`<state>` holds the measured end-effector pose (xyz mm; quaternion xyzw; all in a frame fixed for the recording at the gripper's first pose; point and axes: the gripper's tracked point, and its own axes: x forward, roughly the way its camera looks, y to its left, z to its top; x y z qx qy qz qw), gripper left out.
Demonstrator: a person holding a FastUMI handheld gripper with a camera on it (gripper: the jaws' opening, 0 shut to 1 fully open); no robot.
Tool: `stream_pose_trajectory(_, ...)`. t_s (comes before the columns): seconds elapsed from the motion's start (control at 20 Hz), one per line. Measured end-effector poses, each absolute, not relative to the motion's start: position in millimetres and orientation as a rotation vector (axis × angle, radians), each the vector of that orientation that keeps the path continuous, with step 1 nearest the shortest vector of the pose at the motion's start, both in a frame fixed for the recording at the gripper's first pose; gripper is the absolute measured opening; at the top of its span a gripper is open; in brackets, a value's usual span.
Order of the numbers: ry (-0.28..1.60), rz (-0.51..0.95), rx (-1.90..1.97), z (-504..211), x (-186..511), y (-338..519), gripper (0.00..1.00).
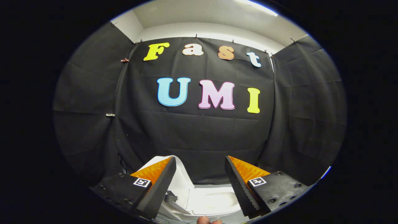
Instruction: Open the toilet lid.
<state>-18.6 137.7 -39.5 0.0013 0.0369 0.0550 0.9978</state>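
Jaws wide apart, nothing held; gripper (200, 161) raised above the toilet (214, 202), pointing toward the black cloth wall (199, 137). Toilet low between the two fingers and just beyond them, at 6 o'clock from the gap. Toilet lid (182, 179) upright, standing open at roughly 10 o'clock from the bowl, partly hidden behind the left finger (161, 183). Hinge bracket (170, 196) visible at the lid's base, beside the seat. Seat (211, 199) lying flat, pale, between the finger bases. Right finger (238, 183) clear of the toilet, no contact seen. No contact seen between left finger and lid either; overlap in view only. Fingertip of a person (205, 220) at 6 o'clock, below the seat. Ceiling light (261, 7) at 1 o'clock above the wall.
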Motion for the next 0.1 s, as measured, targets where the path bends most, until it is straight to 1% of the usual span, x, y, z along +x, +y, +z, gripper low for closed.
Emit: stream_pose_trajectory(0.1,0.074,0.109,0.001,-39.9,-17.9,137.5,0.98)
